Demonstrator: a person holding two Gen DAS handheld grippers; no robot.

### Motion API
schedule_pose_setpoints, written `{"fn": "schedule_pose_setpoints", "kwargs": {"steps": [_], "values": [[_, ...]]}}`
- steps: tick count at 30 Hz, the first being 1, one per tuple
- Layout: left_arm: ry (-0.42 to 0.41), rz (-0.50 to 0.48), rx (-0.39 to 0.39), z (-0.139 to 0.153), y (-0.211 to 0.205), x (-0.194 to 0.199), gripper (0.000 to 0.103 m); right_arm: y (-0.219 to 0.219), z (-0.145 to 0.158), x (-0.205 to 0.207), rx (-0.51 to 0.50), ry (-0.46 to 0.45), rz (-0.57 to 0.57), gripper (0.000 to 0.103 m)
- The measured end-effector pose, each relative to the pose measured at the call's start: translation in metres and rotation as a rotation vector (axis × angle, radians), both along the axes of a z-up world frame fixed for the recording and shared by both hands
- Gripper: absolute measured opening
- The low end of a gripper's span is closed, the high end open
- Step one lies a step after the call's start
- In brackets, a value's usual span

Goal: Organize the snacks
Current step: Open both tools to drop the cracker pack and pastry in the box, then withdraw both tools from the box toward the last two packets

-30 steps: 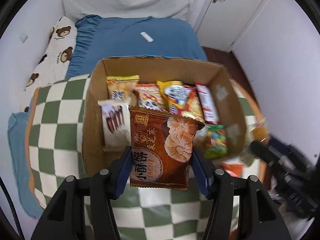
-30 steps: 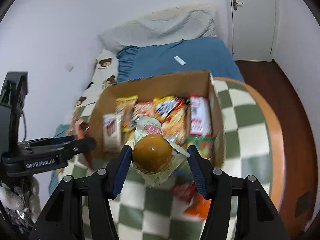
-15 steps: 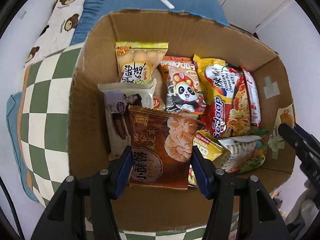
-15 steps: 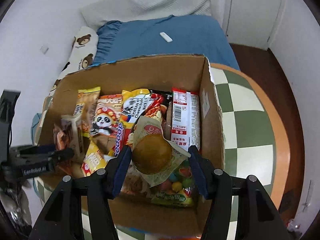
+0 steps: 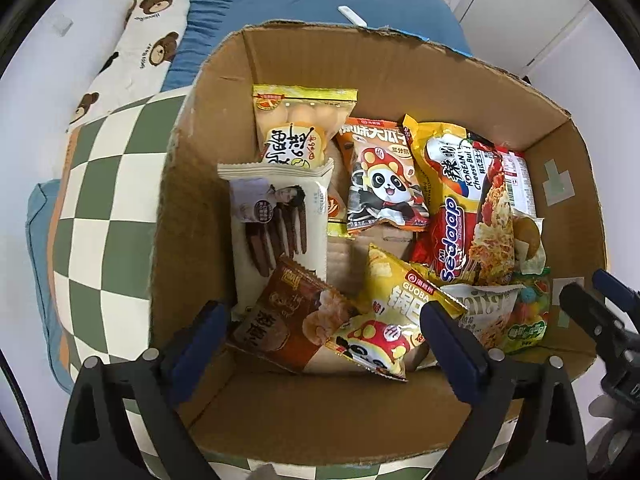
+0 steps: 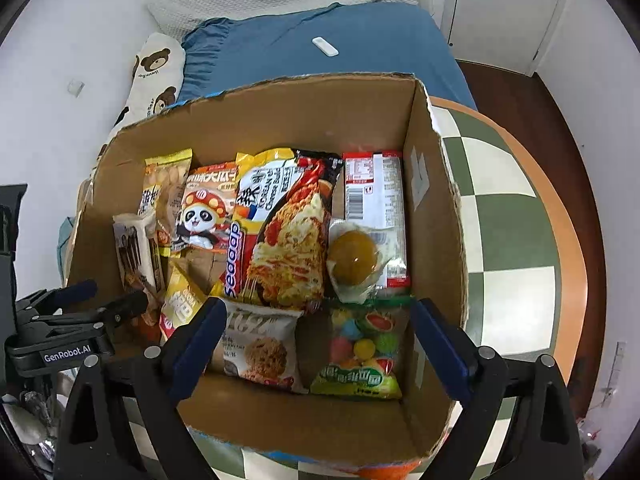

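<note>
Box: cardboard box (image 5: 192, 184) on my checkered table (image 5: 100, 208), packets lying across its floor.
Left gripper (image 5: 324, 344): my jaws spread wide over the near edge of the box, holding nothing.
Brown packet (image 5: 288, 324): lying loose between my left fingers, at the near left corner of the box, tilted, partly under a yellow packet (image 5: 384, 320).
Right gripper (image 6: 316, 344): my jaws spread wide over the near edge, holding nothing.
Bun (image 6: 354, 260): round, in clear wrap, resting toward the right wall on a red and white packet (image 6: 374, 192), just beyond a candy bag (image 6: 360, 356).
Noodles (image 6: 288, 232): mid-box, left of the bun.
Bed (image 6: 320, 44): blue, beyond the far edge.
</note>
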State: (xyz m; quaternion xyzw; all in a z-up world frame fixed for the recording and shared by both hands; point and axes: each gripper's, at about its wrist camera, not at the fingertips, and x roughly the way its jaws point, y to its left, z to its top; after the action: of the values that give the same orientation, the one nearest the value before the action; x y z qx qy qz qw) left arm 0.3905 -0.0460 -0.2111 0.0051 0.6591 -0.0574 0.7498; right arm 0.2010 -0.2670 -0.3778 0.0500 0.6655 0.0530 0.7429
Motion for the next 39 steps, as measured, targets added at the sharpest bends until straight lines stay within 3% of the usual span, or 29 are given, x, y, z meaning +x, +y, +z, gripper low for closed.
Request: {"fn": "schedule_pose_setpoints", "kwargs": {"steps": [12,26,39], "values": [[-0.125,0.028,0.032,0.042,0.007,-0.035,0.099,0.006,0.018,-0.032,-0.028,-0.044,-0.004,0.097],[-0.382,0.019,0.023,0.124,0.009,-0.116,0.099,0.005,0.109,-0.099,-0.061,-0.293,-0.019,0.097],[-0.537,0.016,0.026,0.162,0.016,-0.192,0.099,0.001,0.176,-0.179,-0.050,-0.465,-0.070,0.099]]}}
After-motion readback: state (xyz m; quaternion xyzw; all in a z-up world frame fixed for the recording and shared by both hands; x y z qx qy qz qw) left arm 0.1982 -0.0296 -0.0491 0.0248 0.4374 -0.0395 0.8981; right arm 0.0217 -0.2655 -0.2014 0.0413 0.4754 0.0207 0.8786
